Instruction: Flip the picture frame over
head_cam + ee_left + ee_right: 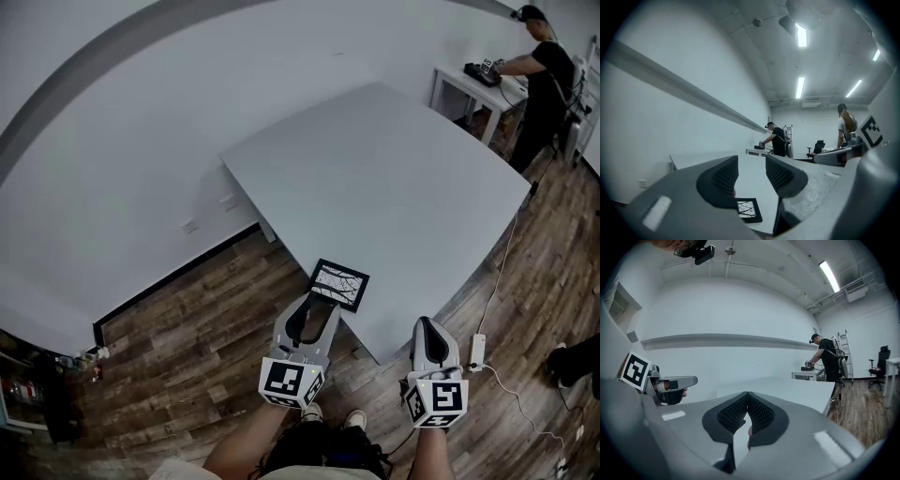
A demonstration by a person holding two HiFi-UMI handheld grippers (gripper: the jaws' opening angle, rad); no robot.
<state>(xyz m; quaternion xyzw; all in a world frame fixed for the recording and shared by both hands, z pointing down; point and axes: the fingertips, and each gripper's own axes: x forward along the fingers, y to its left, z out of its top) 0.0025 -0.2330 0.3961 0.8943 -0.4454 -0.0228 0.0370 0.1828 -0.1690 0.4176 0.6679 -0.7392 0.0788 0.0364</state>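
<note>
In the head view, the picture frame (338,285) lies flat, picture side up, at the near corner of the grey table (394,169), close to its edge. Your left tool (312,307) points at the frame's near edge and sits just beside it; your right tool (427,326) hangs to the right, off the table and over the wooden floor (216,328), well apart from the frame. A person in black (546,80) stands at a small white table (457,82) in the far corner. In the left gripper view, your left tool (752,171) is released: its jaws stand apart with nothing between them, and the frame (749,210) shows low in the gap, lying on the table beyond the ribbed pads (725,176). A second person (845,127) stands at the right. In the right gripper view, your right tool (747,401) is clenched, its jaws meeting at the tips and grasping nothing. The table (801,390) stretches ahead, and your left tool (665,385) shows at the left edge.
</note>
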